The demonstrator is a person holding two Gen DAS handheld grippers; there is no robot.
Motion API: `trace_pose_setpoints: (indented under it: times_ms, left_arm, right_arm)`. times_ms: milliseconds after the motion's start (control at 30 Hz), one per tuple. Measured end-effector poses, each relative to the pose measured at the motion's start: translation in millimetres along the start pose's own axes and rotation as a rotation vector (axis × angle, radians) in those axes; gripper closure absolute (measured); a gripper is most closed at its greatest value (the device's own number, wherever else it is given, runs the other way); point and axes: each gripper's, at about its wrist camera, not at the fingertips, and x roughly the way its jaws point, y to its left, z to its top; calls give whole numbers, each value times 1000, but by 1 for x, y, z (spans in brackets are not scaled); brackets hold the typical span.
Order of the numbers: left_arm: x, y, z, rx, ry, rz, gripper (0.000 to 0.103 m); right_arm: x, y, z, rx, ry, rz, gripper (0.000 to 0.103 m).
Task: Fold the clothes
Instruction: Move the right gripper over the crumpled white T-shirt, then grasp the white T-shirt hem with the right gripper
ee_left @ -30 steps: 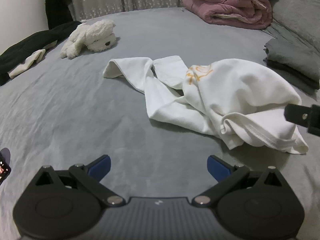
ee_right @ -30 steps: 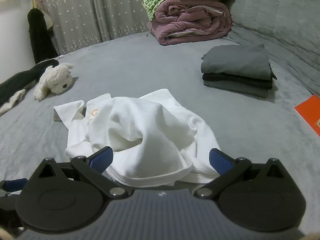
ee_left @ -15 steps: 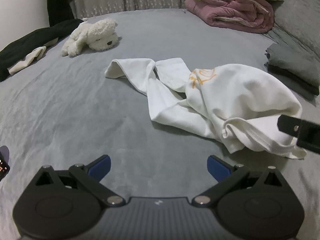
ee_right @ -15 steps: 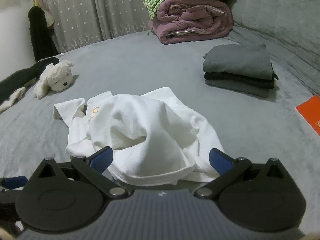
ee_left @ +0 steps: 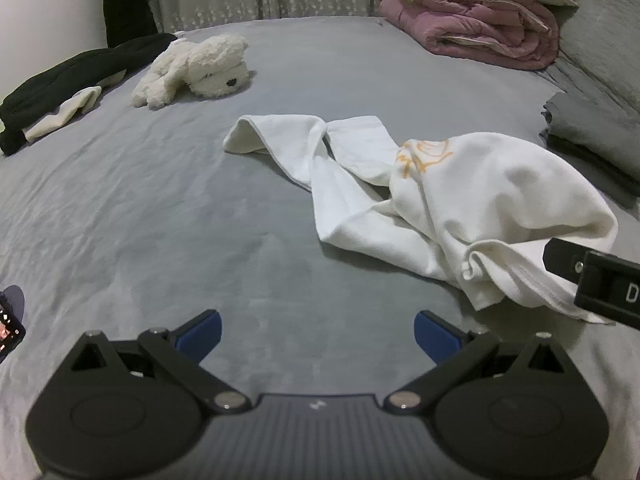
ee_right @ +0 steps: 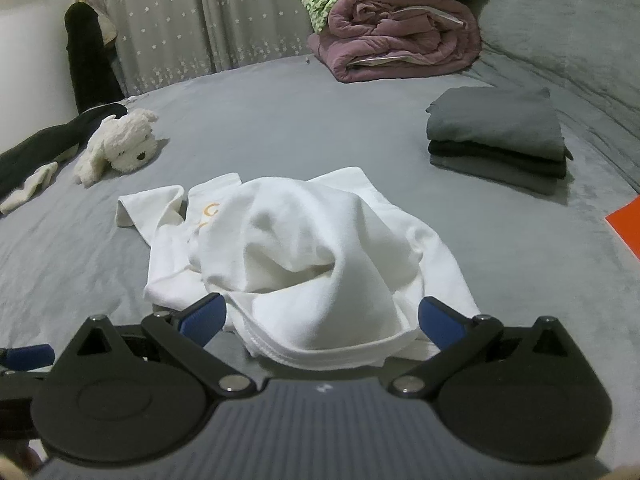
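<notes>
My left gripper (ee_left: 316,330) hovers spread wide over bare grey bed (ee_left: 160,208), holding nothing. My right gripper (ee_right: 322,316) is also spread — its blue fingertips (ee_right: 202,316) flank the near hem of a crumpled white T-shirt (ee_right: 288,248) lying mid-bed.

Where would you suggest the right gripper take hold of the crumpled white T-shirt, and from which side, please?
I'd take the stitched hem of the white T-shirt, probably from the near side. That doubled edge lies bunched closest to the open right gripper, between its fingertips, and is free on the grey bed, so a low forward approach should pinch it cleanly.
</notes>
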Motion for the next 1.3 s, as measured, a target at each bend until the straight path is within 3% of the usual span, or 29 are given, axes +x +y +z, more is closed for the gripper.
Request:
trace_pose_setpoints:
  times_ms: [600,900,1300]
  left_arm:
    - [35,15,-2,-22,59,66,0]
    - [65,17,-8,-12,143,72,0]
    - [62,21,-18,-20,95,53,0]
  right_arm:
    - [38,2,0,13,95,-20,0]
    - [67,-9,-3,38,171,-17,0]
    - [81,-16,-6,46,215,1,0]
